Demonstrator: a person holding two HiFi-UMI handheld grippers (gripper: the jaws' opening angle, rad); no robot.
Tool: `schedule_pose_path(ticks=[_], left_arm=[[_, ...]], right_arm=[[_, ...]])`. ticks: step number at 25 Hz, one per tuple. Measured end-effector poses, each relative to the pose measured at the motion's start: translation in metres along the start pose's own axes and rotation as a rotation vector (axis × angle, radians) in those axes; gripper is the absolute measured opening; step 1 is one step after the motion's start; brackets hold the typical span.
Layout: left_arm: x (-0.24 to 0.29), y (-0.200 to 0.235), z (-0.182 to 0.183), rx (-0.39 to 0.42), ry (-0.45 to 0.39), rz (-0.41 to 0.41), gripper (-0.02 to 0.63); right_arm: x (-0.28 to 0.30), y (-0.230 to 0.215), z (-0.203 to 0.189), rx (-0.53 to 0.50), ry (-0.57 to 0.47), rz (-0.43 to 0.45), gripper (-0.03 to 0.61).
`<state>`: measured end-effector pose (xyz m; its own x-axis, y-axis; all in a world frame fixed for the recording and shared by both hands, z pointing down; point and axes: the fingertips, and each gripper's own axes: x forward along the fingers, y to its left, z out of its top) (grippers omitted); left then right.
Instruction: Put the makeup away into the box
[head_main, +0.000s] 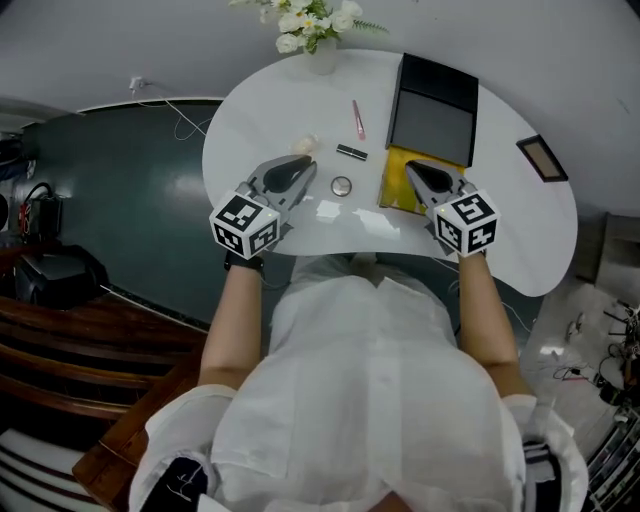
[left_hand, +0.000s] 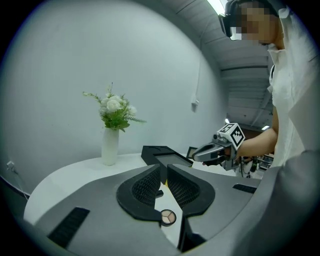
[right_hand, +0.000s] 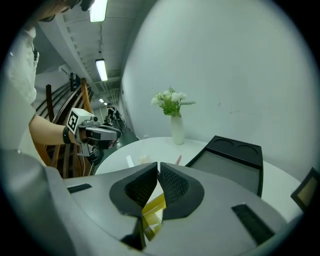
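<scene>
A black box (head_main: 432, 110) with its lid up stands at the back right of the white table (head_main: 520, 240). In front of it lies a yellow packet (head_main: 398, 182). A pink stick (head_main: 357, 118), a small black bar (head_main: 351, 152), a round compact (head_main: 342, 186) and a pale puff (head_main: 307, 144) lie mid-table. My left gripper (head_main: 303, 166) is shut and empty, just left of the compact (left_hand: 167, 217). Over the yellow packet (right_hand: 152, 212) hovers my right gripper (head_main: 414, 170), also shut and empty. The box (right_hand: 230, 157) sits ahead and to its right.
A white vase of flowers (head_main: 315, 30) stands at the table's far edge. A dark framed item (head_main: 543, 158) lies at the right rim. Dark floor and cables lie to the left of the table. My body stands close against the near edge.
</scene>
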<state>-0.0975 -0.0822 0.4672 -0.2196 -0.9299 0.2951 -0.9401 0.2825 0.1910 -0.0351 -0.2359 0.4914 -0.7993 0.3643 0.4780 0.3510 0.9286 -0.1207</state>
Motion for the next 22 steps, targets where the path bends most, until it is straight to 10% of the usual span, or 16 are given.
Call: schedule_pose_path(ticks=[22], left_arm=[[0.008, 0.051, -0.034, -0.012, 0.122, -0.069, 0.065]], right_arm=[[0.141, 0.033, -0.03, -0.391, 0.486, 0.128, 0.095]])
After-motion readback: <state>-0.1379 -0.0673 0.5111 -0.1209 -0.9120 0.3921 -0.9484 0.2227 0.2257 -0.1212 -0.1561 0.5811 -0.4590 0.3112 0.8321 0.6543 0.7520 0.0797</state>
